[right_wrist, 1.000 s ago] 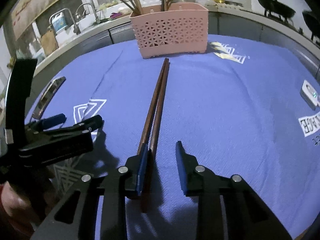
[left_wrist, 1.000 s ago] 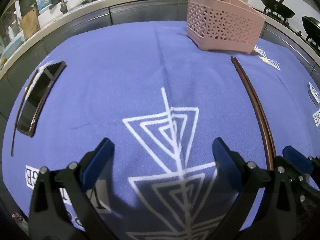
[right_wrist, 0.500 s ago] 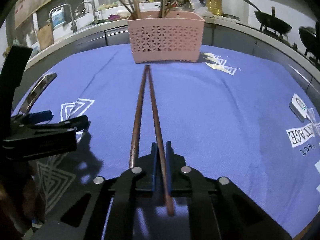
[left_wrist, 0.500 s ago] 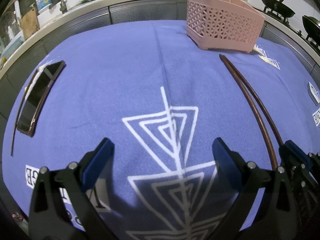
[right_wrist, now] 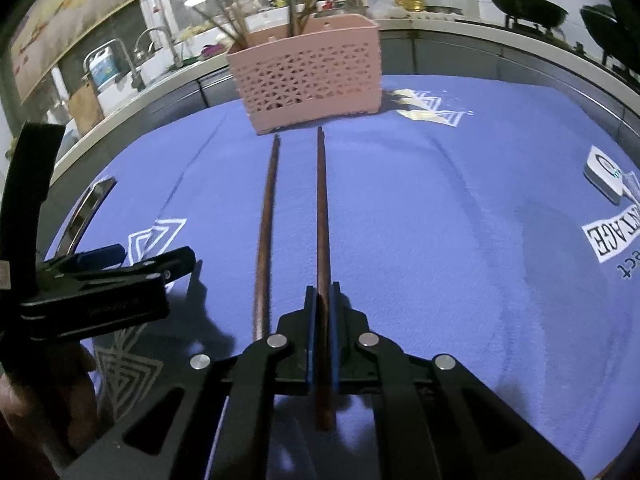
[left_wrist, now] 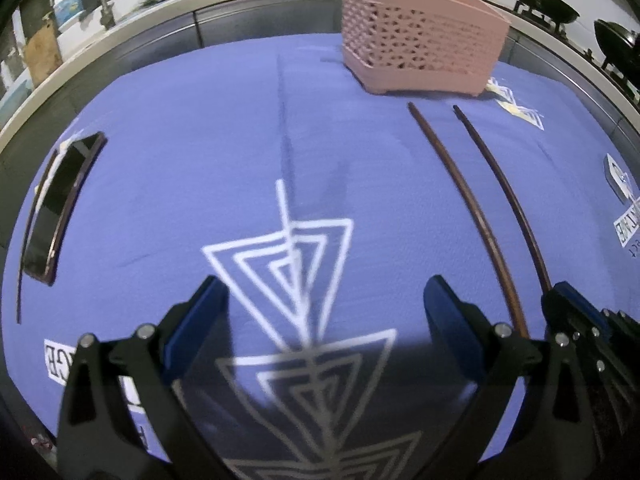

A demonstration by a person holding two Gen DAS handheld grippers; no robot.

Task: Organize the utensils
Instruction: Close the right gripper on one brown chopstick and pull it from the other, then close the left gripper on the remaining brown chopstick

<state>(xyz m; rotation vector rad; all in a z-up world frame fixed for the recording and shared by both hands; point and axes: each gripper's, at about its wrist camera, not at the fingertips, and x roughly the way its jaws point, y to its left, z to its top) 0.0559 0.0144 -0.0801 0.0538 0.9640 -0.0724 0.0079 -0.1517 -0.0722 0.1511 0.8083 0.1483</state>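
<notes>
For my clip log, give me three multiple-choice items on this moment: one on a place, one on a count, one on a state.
1. Where is the pink basket?
A. at the cloth's far end, beyond the chopstick tips
B. beside the left gripper
C. on the stove

2. How many chopsticks lie outside the basket?
A. one
B. two
C. four

3. What is the right gripper doing?
A. open over bare cloth
B. shut on nothing
C. shut on one chopstick

Answers: 1 A, the basket stands past both tips. 2 B, the gripped chopstick and the loose chopstick beside it. 3 C, its fingers clamp one stick; the left gripper is open.
</notes>
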